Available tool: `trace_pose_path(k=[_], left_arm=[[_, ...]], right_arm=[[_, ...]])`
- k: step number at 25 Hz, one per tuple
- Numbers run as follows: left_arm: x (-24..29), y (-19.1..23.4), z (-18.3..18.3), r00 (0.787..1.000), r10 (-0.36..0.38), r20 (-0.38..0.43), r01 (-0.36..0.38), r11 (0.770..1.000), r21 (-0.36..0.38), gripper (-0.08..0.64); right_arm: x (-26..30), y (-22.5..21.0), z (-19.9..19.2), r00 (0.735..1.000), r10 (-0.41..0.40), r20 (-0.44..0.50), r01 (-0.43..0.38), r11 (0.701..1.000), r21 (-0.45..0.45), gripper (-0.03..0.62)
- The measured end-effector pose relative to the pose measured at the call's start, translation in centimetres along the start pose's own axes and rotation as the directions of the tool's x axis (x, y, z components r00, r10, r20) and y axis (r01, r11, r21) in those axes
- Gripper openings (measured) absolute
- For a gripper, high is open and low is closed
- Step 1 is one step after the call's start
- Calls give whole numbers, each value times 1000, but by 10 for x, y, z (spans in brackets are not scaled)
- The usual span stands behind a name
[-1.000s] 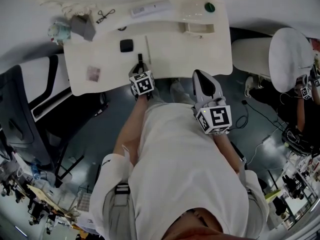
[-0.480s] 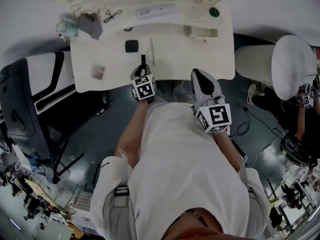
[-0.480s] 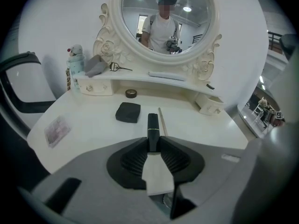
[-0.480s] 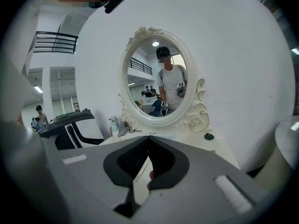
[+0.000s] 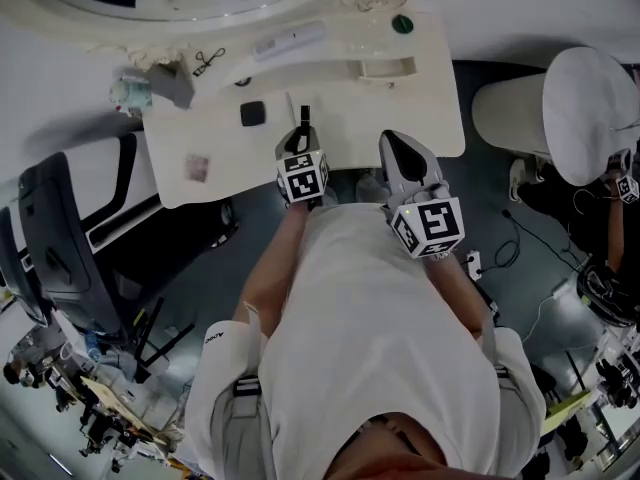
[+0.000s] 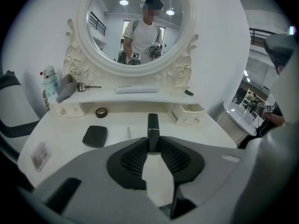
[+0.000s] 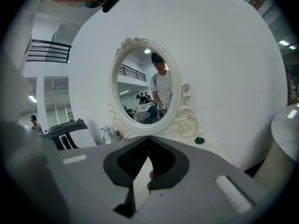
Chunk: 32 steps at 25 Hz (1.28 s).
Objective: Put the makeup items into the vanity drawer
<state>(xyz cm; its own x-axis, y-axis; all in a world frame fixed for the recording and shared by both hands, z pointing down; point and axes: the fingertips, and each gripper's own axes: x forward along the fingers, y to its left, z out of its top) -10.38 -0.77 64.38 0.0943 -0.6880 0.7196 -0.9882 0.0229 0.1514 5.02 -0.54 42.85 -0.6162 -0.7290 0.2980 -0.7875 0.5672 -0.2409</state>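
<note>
My left gripper (image 5: 303, 134) is shut on a black lipstick tube (image 6: 153, 129), which stands upright between the pads and pokes out past them (image 5: 304, 118). It hovers over the front edge of the white vanity table (image 5: 330, 118). A small drawer (image 6: 189, 112) stands open at the right of the raised shelf (image 5: 385, 66). On the tabletop lie a black compact (image 6: 95, 136), a thin white stick (image 6: 129, 132) and a small palette (image 5: 195, 166). My right gripper (image 5: 392, 141) is shut on nothing, near the table's front edge; its jaws meet at the tips (image 7: 148, 140).
The shelf carries an eyelash curler (image 6: 88, 87), a long white item (image 6: 138, 89), a green round lid (image 6: 188, 92), a grey pouch (image 6: 66, 87) and a small bottle (image 6: 48, 80). A dark ring (image 6: 101, 112) lies under the shelf. A white stool (image 5: 590, 113) stands right, a black chair (image 5: 60, 248) left.
My left gripper has lifted the black tube and carried it a little right, further over the table. My right gripper has shifted only slightly.
</note>
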Motion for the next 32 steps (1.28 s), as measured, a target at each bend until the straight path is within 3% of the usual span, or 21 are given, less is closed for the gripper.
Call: trace_pose_path(k=[10,17,24,32], left_arm=[[46,-84,44,990,-142,9,139,978,156,95],[81,-136,61,958,-276,-78,287,924,254,95],[109,-155,70,941,-305,-147,337,878,339,97],[122,-169,67,926,-320,-199,373,856,359,97]], right_arm=[[-22,-65,3,990,-135,37,133,990,41,9],[-42,-97,6,963,-263,52,259,963,73,9],[-63,-113,-1,928,-370,46,364,925,108,9],[-79,-118,-7,898,-437,41,430,894,124,9]])
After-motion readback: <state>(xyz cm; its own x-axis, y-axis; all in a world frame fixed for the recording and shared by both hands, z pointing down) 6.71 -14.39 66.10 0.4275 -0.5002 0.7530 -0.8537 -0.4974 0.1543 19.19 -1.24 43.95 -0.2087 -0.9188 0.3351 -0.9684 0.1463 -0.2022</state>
